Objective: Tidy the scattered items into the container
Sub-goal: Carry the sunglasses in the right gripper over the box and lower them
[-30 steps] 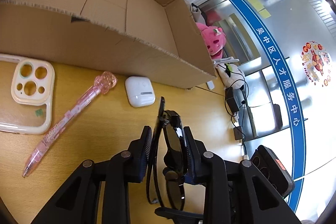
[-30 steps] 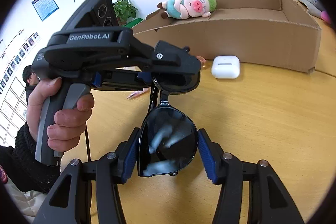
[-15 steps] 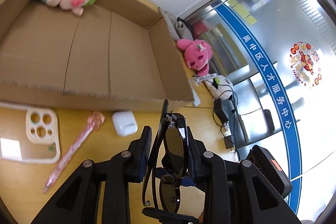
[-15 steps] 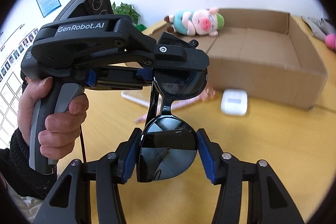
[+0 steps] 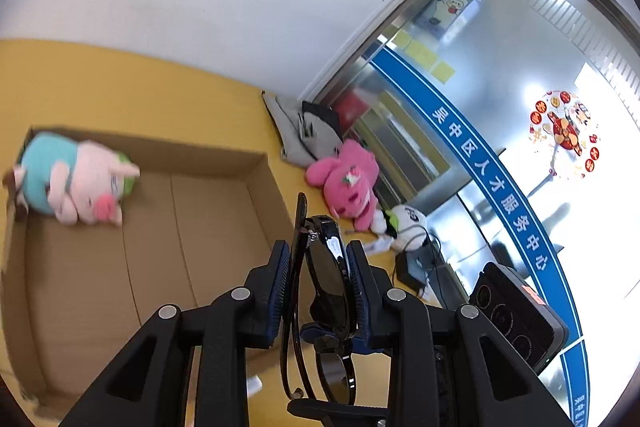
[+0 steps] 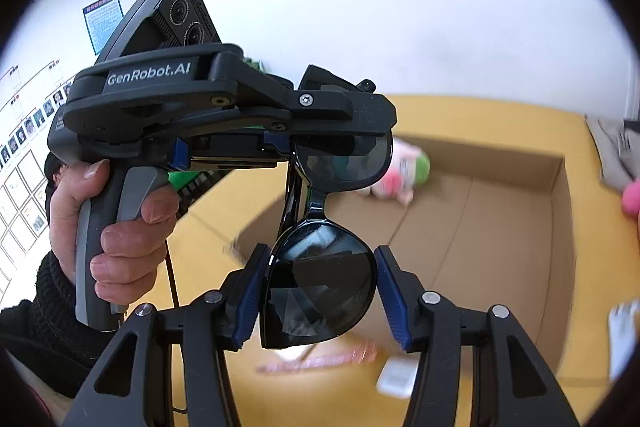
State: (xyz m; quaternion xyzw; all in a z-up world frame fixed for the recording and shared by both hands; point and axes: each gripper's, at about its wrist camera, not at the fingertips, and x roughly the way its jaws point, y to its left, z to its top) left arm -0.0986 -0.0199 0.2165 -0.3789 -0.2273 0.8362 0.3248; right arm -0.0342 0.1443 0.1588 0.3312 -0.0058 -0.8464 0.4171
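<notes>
Left gripper (image 5: 320, 287) clamped on the upper lens of the sunglasses (image 5: 328, 279), pads tight on the folded frame, held in the air. Right gripper (image 6: 318, 301) set around the lower lens (image 6: 320, 291); left pad against the rim, a sliver of gap showing at the right pad, so cannot tell whether gripping. Left hand (image 6: 108, 223) wrapped round the grey handle. Below and beyond, an open cardboard box (image 5: 208, 223) on a yellow table (image 5: 132, 95), with a pig plush (image 5: 76, 179) lying in its far left corner. Past the box's right wall, a pink plush (image 5: 348, 183) and a white plush (image 5: 408, 223) beside cables. In the right view, blurred white case (image 6: 396, 377) and pink pen (image 6: 320, 359) on the table outside the box.
</notes>
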